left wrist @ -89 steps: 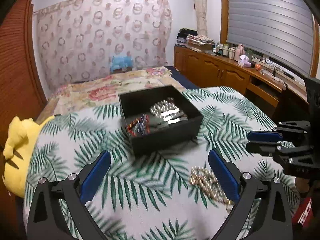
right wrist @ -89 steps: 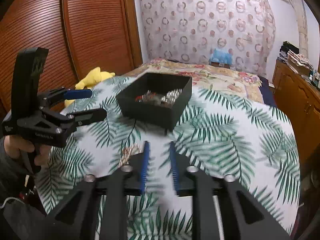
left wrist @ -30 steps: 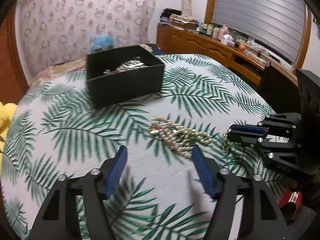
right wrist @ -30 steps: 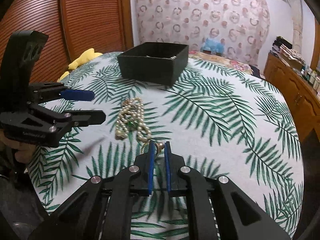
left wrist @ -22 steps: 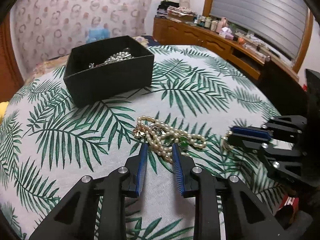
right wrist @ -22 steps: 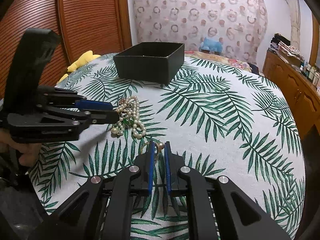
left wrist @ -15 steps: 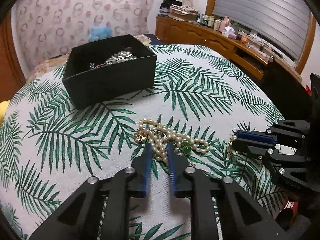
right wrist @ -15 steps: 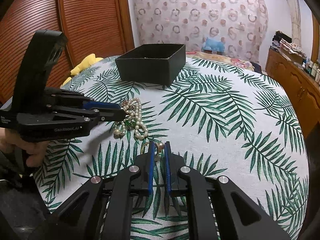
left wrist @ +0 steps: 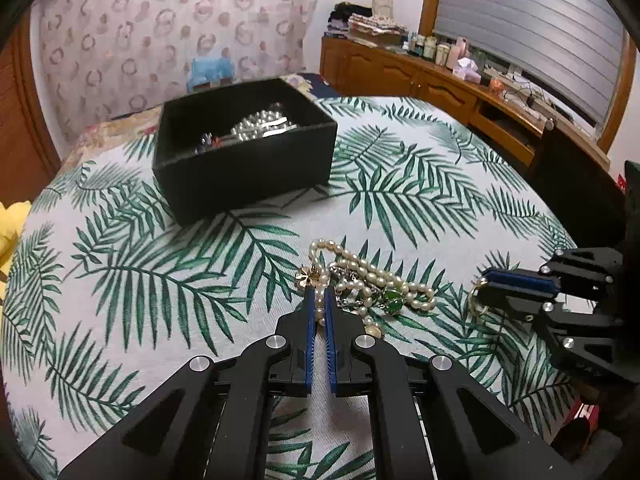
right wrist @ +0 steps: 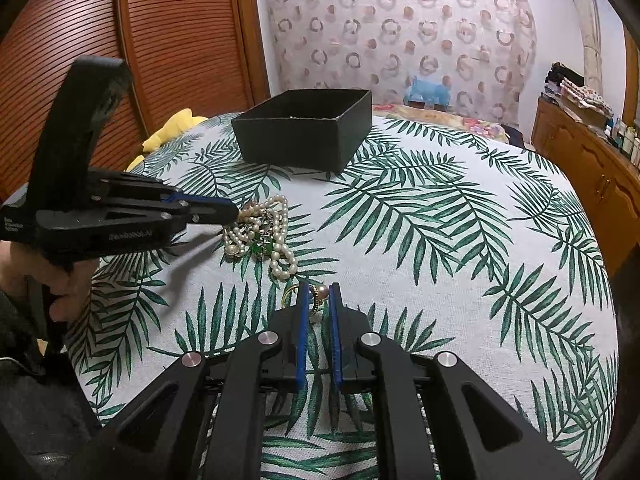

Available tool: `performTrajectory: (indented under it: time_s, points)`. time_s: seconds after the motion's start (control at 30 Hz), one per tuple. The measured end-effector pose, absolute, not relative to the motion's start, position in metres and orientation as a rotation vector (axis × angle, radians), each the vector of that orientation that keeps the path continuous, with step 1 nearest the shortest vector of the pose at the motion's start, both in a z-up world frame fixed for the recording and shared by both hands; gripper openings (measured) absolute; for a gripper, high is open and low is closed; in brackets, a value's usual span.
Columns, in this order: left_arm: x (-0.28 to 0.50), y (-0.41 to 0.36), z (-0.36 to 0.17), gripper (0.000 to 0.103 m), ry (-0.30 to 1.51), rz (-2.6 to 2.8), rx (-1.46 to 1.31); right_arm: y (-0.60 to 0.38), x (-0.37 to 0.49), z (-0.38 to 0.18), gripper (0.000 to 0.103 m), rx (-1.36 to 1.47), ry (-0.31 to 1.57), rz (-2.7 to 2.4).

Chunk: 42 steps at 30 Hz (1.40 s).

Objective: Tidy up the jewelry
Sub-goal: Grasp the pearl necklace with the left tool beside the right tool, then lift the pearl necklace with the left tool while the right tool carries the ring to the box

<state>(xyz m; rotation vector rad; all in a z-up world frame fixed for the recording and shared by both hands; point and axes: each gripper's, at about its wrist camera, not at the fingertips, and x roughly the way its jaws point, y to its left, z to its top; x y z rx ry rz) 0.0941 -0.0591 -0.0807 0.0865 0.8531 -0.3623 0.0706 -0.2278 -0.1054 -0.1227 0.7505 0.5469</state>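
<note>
**Both grippers clamped on jewelry**

Green palm fronds cover the white tablecloth (left wrist: 420, 184) on the round table in front of me. Toward its far edge stands the black box (left wrist: 244, 168), open on top, with pearls and silvery pieces already inside. Nearer me, around the table's middle, lies the tangled pearl necklace (left wrist: 360, 280) with its green stone and gold flower charm. My left gripper (left wrist: 319, 300) has just been closing, and its blue pads now pinch a strand of those pearls at the near end of the pile. My right gripper (right wrist: 319, 292) is clamped on the gold ring (right wrist: 316, 300) with a pearl on it, just beside the necklace, toward the table's near edge. A yellow plush toy (right wrist: 168, 132) peeks over the table's left edge.
</note>
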Motion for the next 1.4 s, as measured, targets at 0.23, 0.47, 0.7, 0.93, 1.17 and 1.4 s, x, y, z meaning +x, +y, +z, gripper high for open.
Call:
performTrajectory:
  time_s: [0.23,0.47,0.7,0.93,1.17,1.4]
  points:
    - [0.081,-0.053,-0.05,0.004,0.766,-0.377,0.07,-0.227,0.07,-0.106,0.011,-0.125,0.752,0.545]
    - [0.076,-0.047,-0.007,0.004,0.666,-0.397,0.057,-0.224,0.07,-0.098,0.011,-0.145,0.739,0.542]
    - [0.079,-0.044,0.031,0.004,0.587,-0.43,0.036,-0.22,0.082,-0.077,0.011,-0.156,0.71,0.546]
    - [0.087,-0.041,0.06,0.004,0.533,-0.446,0.031,-0.216,0.099,-0.062,0.011,-0.153,0.704,0.548]
    - [0.099,-0.037,0.092,0.004,0.479,-0.454,0.024,-0.208,0.119,-0.044,0.011,-0.158,0.694,0.563]
    - [0.118,-0.028,0.122,0.004,0.425,-0.444,0.015,-0.197,0.143,-0.026,0.011,-0.168,0.683,0.588]
